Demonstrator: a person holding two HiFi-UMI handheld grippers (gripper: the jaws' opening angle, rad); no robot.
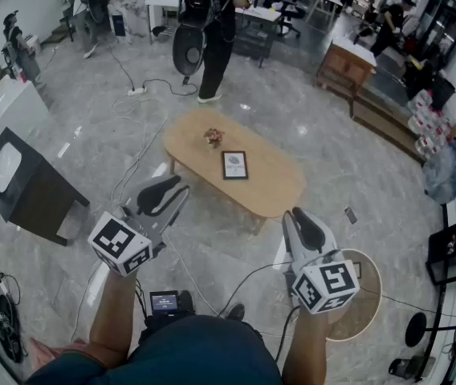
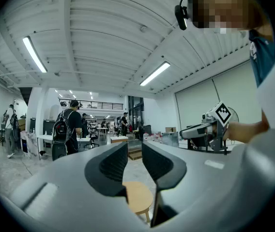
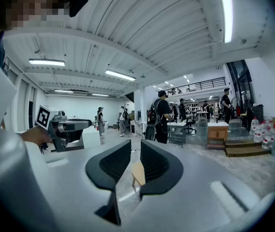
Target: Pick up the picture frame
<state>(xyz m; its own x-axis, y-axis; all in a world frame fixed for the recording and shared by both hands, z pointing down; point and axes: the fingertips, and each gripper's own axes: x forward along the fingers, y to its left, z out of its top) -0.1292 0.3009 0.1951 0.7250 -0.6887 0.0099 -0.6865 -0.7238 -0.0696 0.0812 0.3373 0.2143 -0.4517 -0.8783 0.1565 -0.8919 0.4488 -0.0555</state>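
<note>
While standing back from the wooden table, holding left gripper & right gripper up, well apart from it. Showing both w/ jaws slightly parted, nothing btwn them. Leaving picture frame lying flat near table's middle, just beside a small flower pot, untouched. Facing a person w/ backpack beyond the table.

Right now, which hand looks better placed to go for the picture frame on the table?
Left, narrowly. The left gripper reaches closer to the table and is aimed toward the picture frame lying flat there. The right gripper hangs further back. Both are empty and short of the table.
</note>
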